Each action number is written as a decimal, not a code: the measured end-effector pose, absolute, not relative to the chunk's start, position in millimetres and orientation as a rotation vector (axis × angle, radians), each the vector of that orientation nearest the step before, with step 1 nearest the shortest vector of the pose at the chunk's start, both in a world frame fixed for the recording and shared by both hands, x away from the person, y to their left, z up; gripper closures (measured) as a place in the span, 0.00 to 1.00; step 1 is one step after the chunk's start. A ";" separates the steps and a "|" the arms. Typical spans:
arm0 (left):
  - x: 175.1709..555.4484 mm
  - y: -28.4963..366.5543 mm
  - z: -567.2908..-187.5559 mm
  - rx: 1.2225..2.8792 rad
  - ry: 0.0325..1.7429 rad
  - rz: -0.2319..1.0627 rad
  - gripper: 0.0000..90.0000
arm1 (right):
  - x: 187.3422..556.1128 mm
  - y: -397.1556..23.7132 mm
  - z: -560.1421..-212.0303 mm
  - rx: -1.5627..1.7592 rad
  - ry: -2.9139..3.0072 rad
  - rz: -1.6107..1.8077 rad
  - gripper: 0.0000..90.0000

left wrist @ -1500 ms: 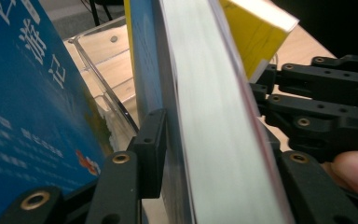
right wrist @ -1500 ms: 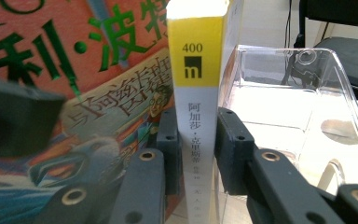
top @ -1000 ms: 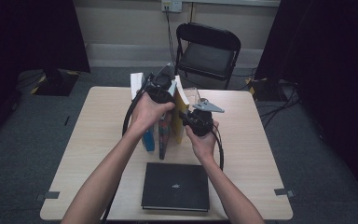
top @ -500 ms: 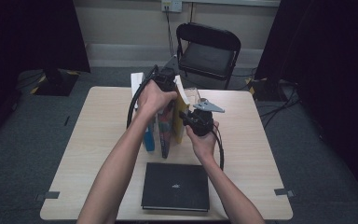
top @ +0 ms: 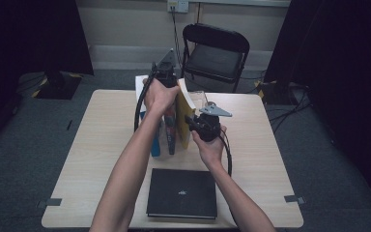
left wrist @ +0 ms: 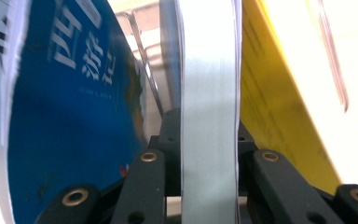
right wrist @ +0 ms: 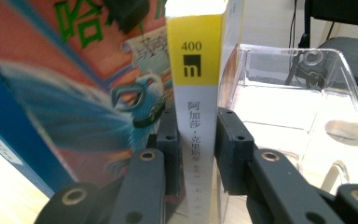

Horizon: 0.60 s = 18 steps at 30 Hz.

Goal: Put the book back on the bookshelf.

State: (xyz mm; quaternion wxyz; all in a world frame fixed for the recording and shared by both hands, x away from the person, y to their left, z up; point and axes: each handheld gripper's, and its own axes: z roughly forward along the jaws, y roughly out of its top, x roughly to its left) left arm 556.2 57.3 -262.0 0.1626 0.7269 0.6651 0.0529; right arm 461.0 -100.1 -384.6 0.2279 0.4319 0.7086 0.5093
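Three books stand upright side by side at the middle of the table (top: 101, 135): a blue one (top: 154, 142), a red one (top: 170, 133) and a yellow one (top: 183, 118). My left gripper (top: 166, 79) comes down on them from the far side. In the left gripper view it (left wrist: 209, 154) is shut on the middle book's pale page edge (left wrist: 209, 93), between the blue cover (left wrist: 74, 116) and the yellow cover (left wrist: 270, 102). My right gripper (top: 198, 124) is on the near right, shut (right wrist: 196, 135) on the yellow book's spine (right wrist: 198, 93).
A clear plastic holder (right wrist: 303, 93) stands just right of the yellow book. A shut black book (top: 182, 192) lies flat near the table's front edge. A black folding chair (top: 216, 48) stands beyond the far edge, and cables trail on the floor at the right.
My left hand and gripper have moved toward the far edge and slightly up along the books' tops. The right gripper has kept still on the yellow book.
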 end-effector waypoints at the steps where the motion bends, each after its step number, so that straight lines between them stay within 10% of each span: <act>1: 557.4 57.8 -261.6 2.056 1.906 0.144 0.82 | 461.3 -100.0 -384.7 1.190 1.949 1.404 0.82; 12: 549.2 55.9 -267.4 2.016 1.834 0.124 0.78 | 460.0 -98.6 -384.9 1.190 1.970 1.421 0.79; 18: 545.3 72.4 -255.4 1.956 1.743 0.041 0.55 | 459.1 -97.4 -385.8 1.166 2.012 1.460 0.74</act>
